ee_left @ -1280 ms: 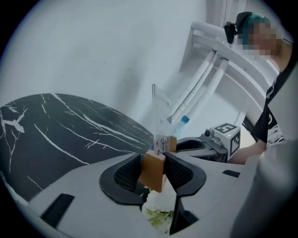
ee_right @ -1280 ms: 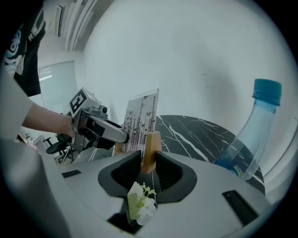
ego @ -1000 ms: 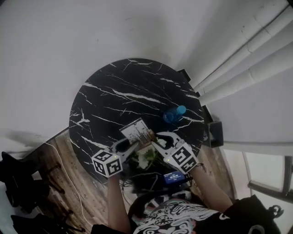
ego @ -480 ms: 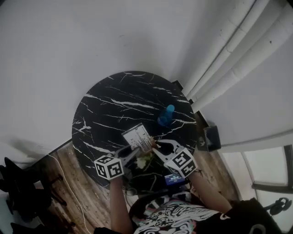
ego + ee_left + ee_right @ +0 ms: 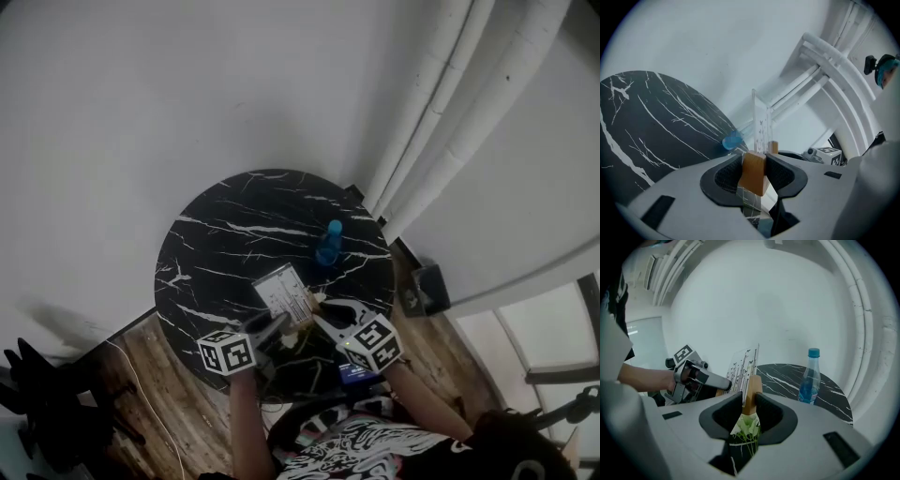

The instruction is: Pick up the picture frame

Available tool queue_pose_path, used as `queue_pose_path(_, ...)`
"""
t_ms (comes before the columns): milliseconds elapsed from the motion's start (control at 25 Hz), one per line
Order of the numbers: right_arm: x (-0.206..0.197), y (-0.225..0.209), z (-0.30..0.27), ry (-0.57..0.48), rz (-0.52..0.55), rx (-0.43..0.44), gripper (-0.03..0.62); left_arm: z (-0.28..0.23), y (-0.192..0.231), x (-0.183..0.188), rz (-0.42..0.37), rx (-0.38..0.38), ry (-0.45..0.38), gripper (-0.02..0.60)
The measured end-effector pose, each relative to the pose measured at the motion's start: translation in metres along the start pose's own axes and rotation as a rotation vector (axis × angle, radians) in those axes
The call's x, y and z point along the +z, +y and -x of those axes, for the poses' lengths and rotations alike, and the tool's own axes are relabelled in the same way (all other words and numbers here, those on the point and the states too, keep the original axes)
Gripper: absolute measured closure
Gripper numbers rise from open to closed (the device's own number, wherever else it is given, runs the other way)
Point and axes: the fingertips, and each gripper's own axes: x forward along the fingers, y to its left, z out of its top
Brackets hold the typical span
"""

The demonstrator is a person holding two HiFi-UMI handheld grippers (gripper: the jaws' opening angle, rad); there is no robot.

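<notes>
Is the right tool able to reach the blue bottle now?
Probably not: the right tool is shut on the picture frame, as is the left tool. The bottle stands free on the table beyond it.

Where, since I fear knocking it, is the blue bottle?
In the head view the blue bottle stands upright on the black table's right part, just beyond the picture frame.

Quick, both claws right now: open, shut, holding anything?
Left claw: closed on one end of the picture frame.
Right claw: closed on the other end of the same frame.
</notes>
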Motion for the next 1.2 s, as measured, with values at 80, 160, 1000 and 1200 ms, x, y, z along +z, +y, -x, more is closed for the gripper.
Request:
queue_pose_path(80, 0.003, 0.002, 0.004, -0.024, -0.007, -0.007, 0.5, 0.002, -0.004, 0.0, -0.004, -0.005, -0.008, 0.419)
queue_pose_path(160, 0.006, 0.005, 0.007, -0.04, -0.02, -0.008, 0.502, 0.005, -0.007, 0.0, -0.004, -0.009, -0.019, 0.419)
queue_pose_path(1000, 0.003, 0.005, 0.02, -0.043, -0.004, -0.044, 0.522, 0.005, -0.018, -0.009, 0.006, -0.025, -0.031, 0.42)
queue_pose_path(1200, -0.002, 0.004, 0.021, -0.044, -0.014, -0.04, 0.525, 0.003, -0.016, -0.014, 0.018, -0.031, -0.022, 0.419)
